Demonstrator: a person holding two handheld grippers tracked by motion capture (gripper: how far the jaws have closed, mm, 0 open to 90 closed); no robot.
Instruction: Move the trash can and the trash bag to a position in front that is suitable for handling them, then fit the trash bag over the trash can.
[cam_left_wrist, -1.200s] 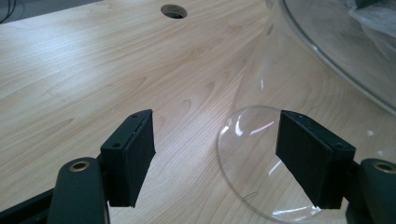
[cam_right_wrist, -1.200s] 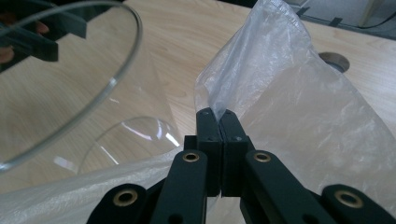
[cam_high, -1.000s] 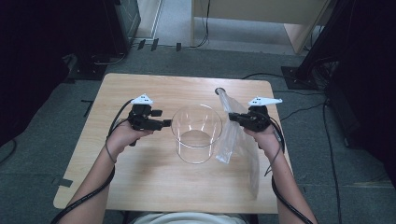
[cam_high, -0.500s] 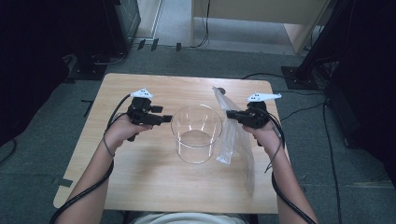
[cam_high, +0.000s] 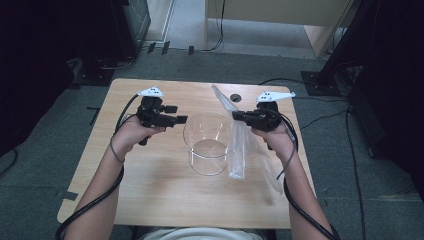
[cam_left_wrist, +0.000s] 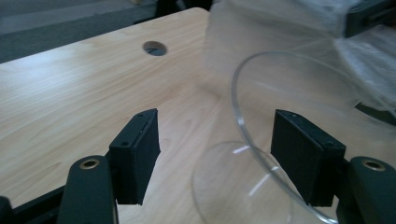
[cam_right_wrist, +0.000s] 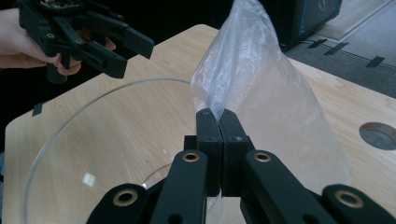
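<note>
While the clear bowl (cam_high: 207, 144) stands at table (cam_high: 150, 190) centre in the high view, the left gripper (cam_high: 175, 120) hovers at its 9 o'clock and the right gripper (cam_high: 240, 116) at 3 o'clock. In the left gripper view, jaws stand apart, gripping nothing. In the right gripper view, jaws are clamped together on the plastic bag (cam_right_wrist: 261, 93).

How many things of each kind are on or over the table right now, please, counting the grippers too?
Clear round container: 1
Clear plastic bag: 1
Black grippers: 2, the left gripper and the right gripper
Total: 4
</note>
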